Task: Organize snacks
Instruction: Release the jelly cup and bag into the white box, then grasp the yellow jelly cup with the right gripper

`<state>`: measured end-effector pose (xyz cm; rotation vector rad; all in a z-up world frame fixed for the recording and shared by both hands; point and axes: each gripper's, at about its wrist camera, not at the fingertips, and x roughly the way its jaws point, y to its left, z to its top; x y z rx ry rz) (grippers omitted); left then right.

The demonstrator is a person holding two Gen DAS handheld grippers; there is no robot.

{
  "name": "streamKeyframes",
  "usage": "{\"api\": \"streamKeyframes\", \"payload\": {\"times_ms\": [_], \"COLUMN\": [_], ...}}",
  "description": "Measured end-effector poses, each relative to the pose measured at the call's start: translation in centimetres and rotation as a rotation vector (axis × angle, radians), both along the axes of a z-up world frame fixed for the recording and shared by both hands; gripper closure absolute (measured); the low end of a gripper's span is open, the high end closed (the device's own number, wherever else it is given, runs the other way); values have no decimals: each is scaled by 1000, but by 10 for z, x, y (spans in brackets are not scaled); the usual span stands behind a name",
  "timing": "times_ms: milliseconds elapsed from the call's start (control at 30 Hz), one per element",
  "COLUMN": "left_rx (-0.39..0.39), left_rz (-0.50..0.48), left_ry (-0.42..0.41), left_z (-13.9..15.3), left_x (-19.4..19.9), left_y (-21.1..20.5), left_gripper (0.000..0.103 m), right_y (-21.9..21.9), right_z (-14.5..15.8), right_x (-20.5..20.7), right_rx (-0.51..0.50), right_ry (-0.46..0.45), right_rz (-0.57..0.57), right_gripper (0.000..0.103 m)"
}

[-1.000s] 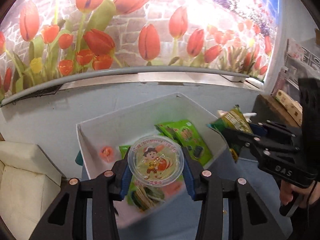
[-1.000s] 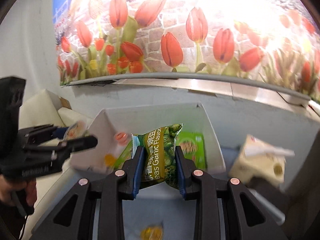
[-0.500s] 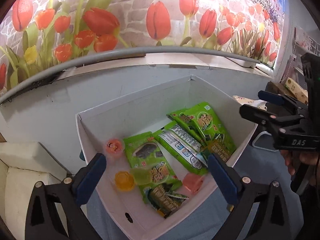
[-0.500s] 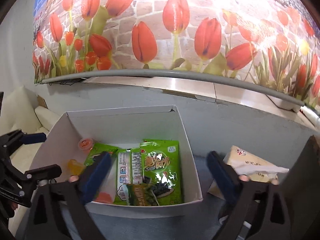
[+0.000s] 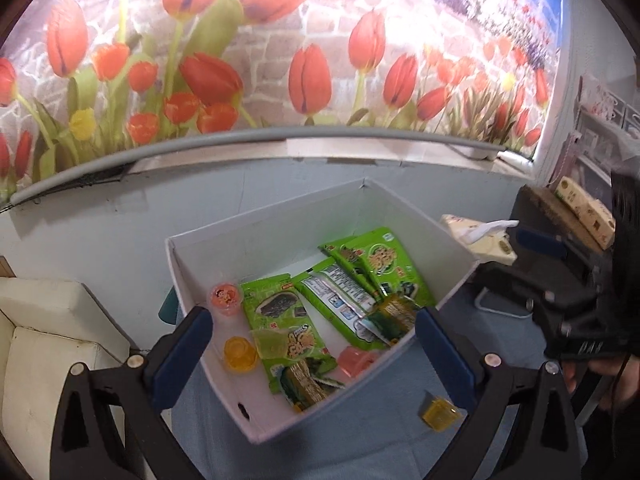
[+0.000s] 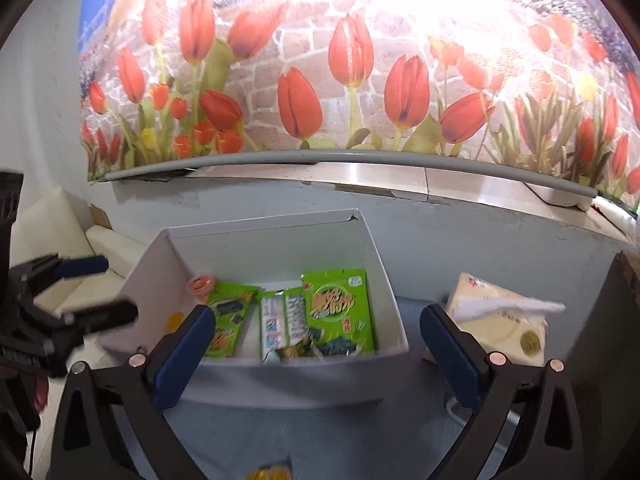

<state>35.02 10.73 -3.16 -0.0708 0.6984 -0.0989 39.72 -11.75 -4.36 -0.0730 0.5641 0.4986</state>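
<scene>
Both my grippers hang over the white cardboard box (image 5: 420, 216) with nothing in them. My left gripper (image 5: 312, 340) is spread to its widest, its blue pads standing either side of the near part of the box and touching nothing. My right gripper (image 6: 316, 340) is spread just as wide, its pads flanking the box's near wall, also bare.

The snacks lie on the box floor. Green seaweed packets (image 5: 378, 260) overlap toward the far right, one (image 5: 340, 292) of them turned to show its white printed back. Another green packet (image 5: 280, 320) lies nearer the left wall, and a darker green pea packet (image 5: 306, 384) sits against the near wall. Along the left wall sit a pink jelly cup (image 5: 225, 298) with a cartoon lid and, nearer me, an orange jelly cup (image 5: 239, 354). A pale green jelly cup (image 5: 271, 343) rests on the left packet, and a pink one (image 5: 356, 360) sits beside the near right wall.

Outside the box, a yellow jelly cup (image 5: 439, 414) lies on the blue tablecloth (image 5: 380, 440), close to my left gripper's right finger. At the bottom edge of the right wrist view there is a blurred yellow thing that may be that same cup. A tissue pack (image 6: 500, 320) with a sheet sticking out stands just right of the box. Behind it all runs a tulip mural (image 6: 320, 80).
</scene>
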Motion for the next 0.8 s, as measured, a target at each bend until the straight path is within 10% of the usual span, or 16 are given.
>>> {"api": "streamKeyframes", "payload": {"times_ms": [467, 800], "left_rx": [-51, -89], "left_rz": [7, 46], "left_ry": [-26, 32], "left_z": [-9, -43], "left_x": [-140, -216], "left_y": [-9, -7], "left_gripper": [0, 0], "right_y": [0, 27], "right_z": [-92, -138], "right_x": [-78, -64], "right_rx": [-64, -147], "right_ry": [150, 246], "right_rz": [64, 92], "right_gripper": [1, 57]}}
